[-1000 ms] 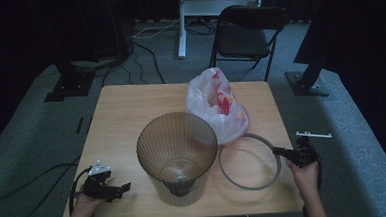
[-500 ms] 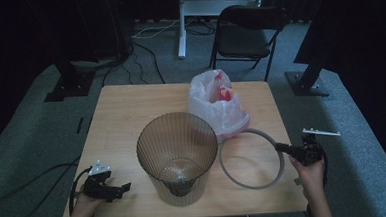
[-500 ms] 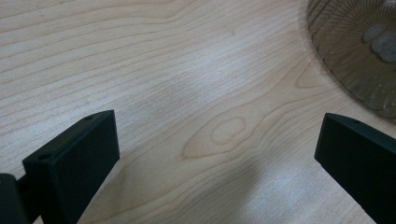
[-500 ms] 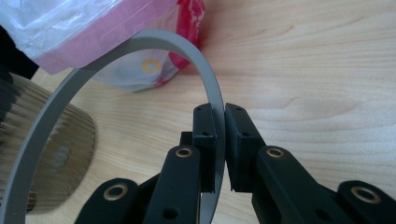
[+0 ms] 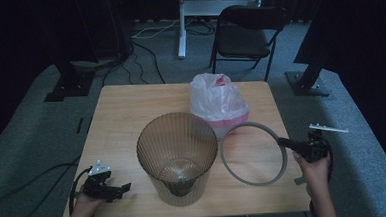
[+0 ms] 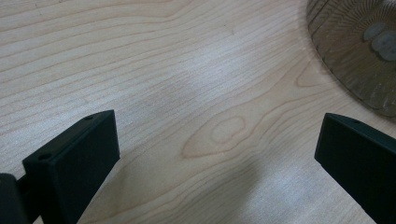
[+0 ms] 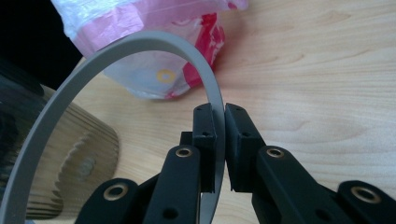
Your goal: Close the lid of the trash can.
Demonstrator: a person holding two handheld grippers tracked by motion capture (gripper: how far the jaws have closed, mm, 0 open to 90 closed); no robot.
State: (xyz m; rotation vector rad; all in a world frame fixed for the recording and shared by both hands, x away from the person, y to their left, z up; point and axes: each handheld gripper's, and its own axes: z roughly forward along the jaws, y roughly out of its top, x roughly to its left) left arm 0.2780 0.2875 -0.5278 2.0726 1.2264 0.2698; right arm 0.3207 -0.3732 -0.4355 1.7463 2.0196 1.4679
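— So, what does the right hand-held gripper hold?

— It holds the grey ring. In the right gripper view its two black jaws are pressed together on the thin band of the ring, which curves up and away to the left.

— And where is the ring?

— On the right part of the wooden surface, between the ribbed brown bin and the right edge. The gripped side is at the right edge, near the person's right hand. I cannot tell if the ring lies flat or is lifted.

— What about the left hand-held gripper?

— It is at the near left corner of the surface. Its jaws stand wide apart and nothing is between them, only bare wood. The bin's base is a little to its right.

— Anything else?

— A white and pink plastic bag stands behind the bin and the ring.
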